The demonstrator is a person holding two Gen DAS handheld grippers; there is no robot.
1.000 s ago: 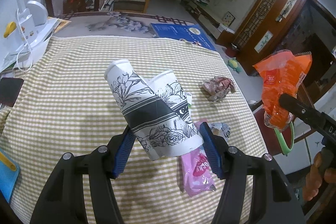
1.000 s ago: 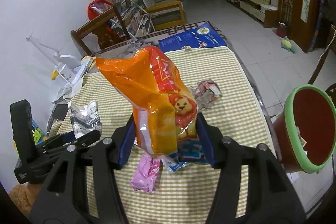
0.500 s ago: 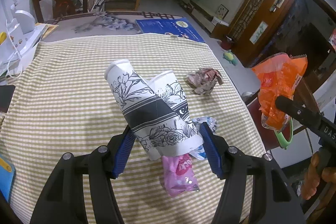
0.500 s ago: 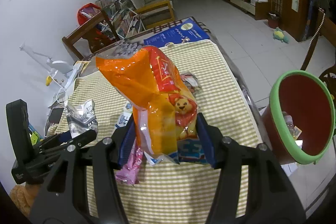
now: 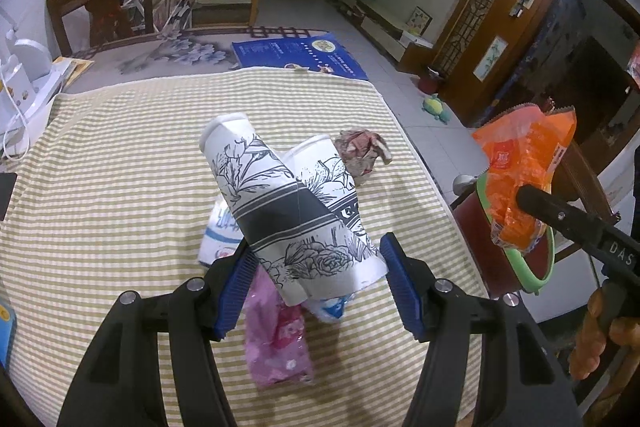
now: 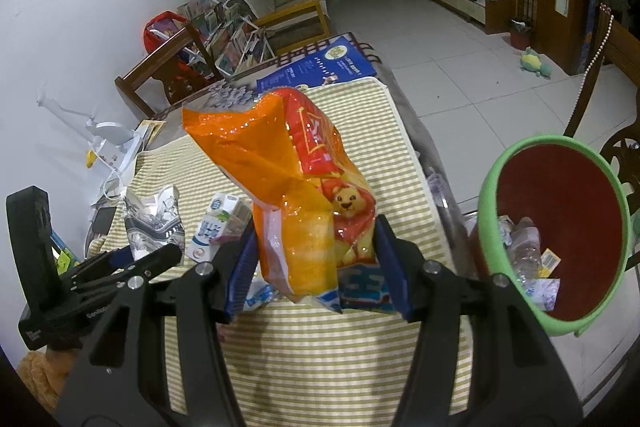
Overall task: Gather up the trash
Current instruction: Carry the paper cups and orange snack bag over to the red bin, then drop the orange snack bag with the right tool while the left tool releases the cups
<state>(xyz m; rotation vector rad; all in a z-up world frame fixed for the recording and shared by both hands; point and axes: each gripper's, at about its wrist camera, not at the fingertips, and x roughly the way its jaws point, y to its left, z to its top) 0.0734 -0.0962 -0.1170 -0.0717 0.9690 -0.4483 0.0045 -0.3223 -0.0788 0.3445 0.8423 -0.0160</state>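
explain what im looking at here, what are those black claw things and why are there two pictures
Those black claws are hand-held grippers, one in each of a person's hands, each with a camera looking along its two fingers. So the two pictures show one moment, seen from each hand.

The left gripper is shut on two crushed paper cups. The right gripper is shut on an orange snack bag.

Below them is a table with a striped cloth. On it lie a pink wrapper, a crumpled paper ball and a small milk carton. Beside the table stands a red bin with a green rim, some trash already inside.
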